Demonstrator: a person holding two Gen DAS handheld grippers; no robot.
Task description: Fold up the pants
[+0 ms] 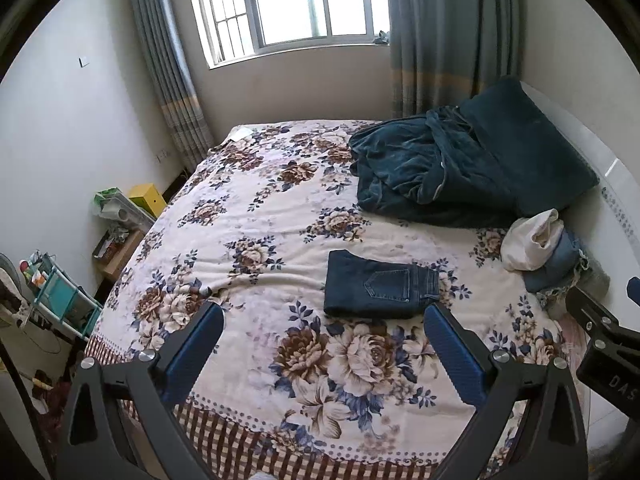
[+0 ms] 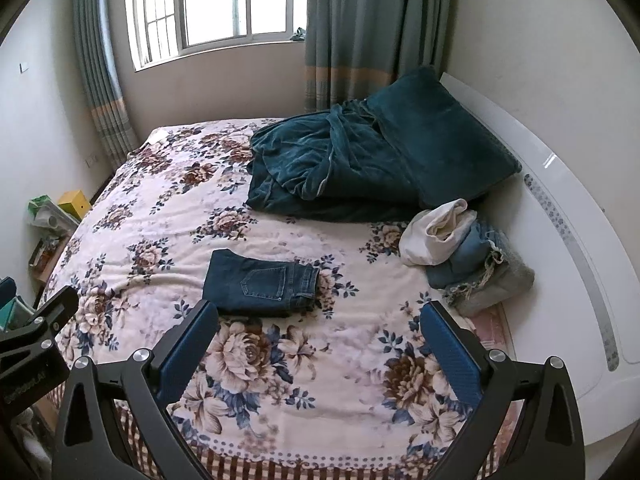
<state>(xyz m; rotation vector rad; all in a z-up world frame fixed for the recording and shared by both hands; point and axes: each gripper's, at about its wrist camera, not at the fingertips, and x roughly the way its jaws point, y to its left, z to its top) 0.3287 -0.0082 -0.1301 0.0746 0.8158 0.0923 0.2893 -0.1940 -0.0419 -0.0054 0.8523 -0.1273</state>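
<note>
Left gripper [image 1: 324, 320]: held apart, empty, above the bed [image 1: 248, 216].
Right gripper [image 2: 320, 318]: likewise apart, empty.
Pants [image 1: 380, 290]: folded, mid-bed, seemingly in thirds.

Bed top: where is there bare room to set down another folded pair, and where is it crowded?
Widest free patch: the floral bedspread left of the folded jeans, running to the window-side edge. Another lies between the jeans and the checked foot edge, under both open grippers. Crowded: the headboard side, with teal blanket, pillow and clothes pile.
</note>
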